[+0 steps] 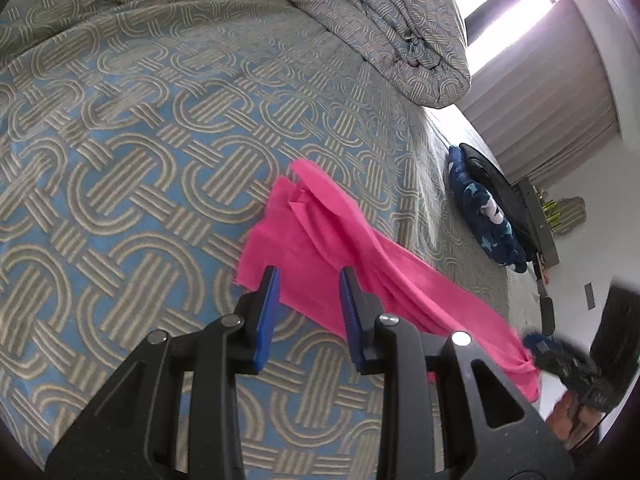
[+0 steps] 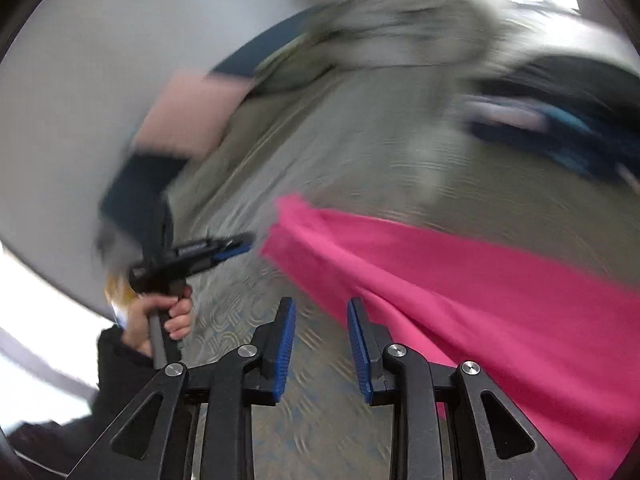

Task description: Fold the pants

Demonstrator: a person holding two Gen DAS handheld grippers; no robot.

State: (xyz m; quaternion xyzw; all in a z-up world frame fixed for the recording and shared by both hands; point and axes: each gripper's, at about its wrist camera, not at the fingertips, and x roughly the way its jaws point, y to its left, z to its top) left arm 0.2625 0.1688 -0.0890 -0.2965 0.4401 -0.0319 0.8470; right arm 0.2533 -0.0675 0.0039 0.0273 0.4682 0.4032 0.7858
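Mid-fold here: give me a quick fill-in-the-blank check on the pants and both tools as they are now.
1. The pants are ____ in colour.
2. They lie on a patterned ____.
3. The left tool has its jaws ____, with nothing pinched.
4. In the left wrist view the right tool sits at the pants' ____ end.

Missing words: pink; bedspread; open; right

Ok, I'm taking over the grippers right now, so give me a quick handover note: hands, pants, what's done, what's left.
Left gripper: jaws open, nothing between them, hovering over the near edge of the pink pants.
Right gripper: jaws open, empty, beside the pants; its view is blurred.
Pants: on the patterned bedspread, lying as a long rumpled strip, one end off the bed edge.
Done: how far the folding has got can't be told.
Left: smooth and finish folding.
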